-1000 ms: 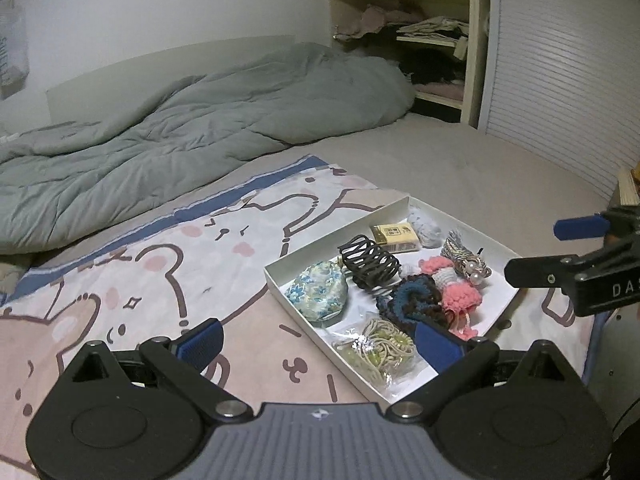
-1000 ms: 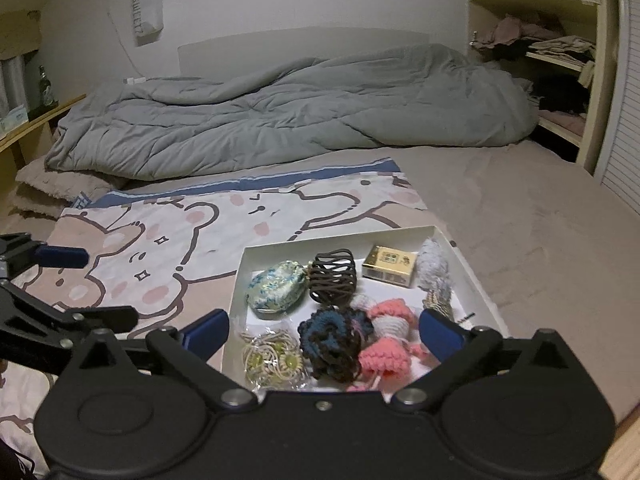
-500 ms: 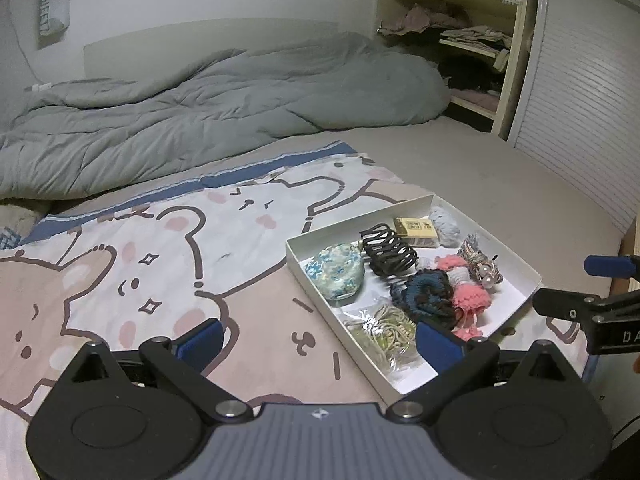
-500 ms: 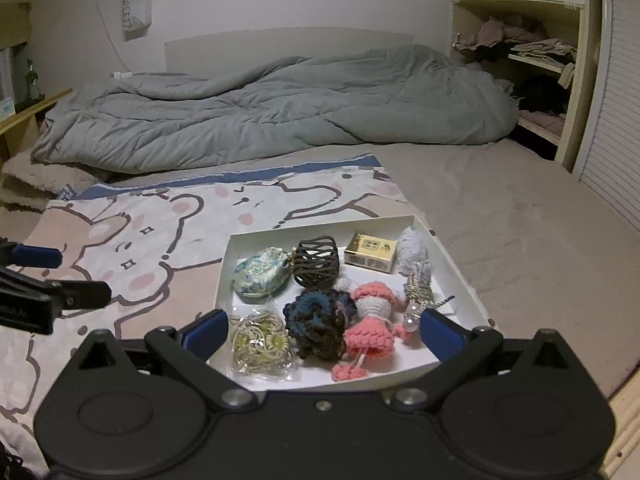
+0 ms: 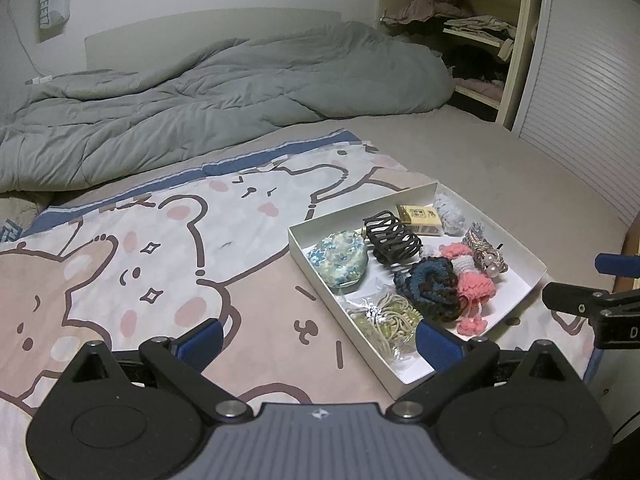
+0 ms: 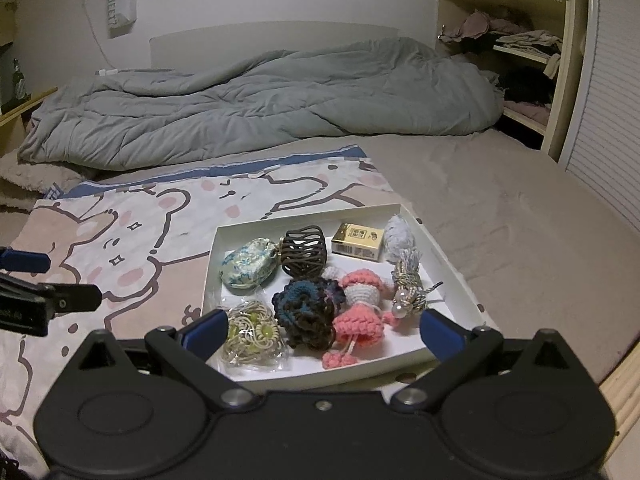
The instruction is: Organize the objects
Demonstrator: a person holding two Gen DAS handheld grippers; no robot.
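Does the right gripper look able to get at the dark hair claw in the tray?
Probably yes. The right gripper is open and empty at the tray's near edge; only the dark scrunchie lies between it and the hair claw.

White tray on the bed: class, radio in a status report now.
Left gripper and right gripper: jaws open, empty. White tray full of hair accessories, untouched. Nothing blocking it.

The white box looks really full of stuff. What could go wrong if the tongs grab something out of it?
The things in the white box lie touching, so the open right tongs might snag the dark scrunchie along with the pink crochet doll. The box sits on soft bedding and could tip or slide if pushed.
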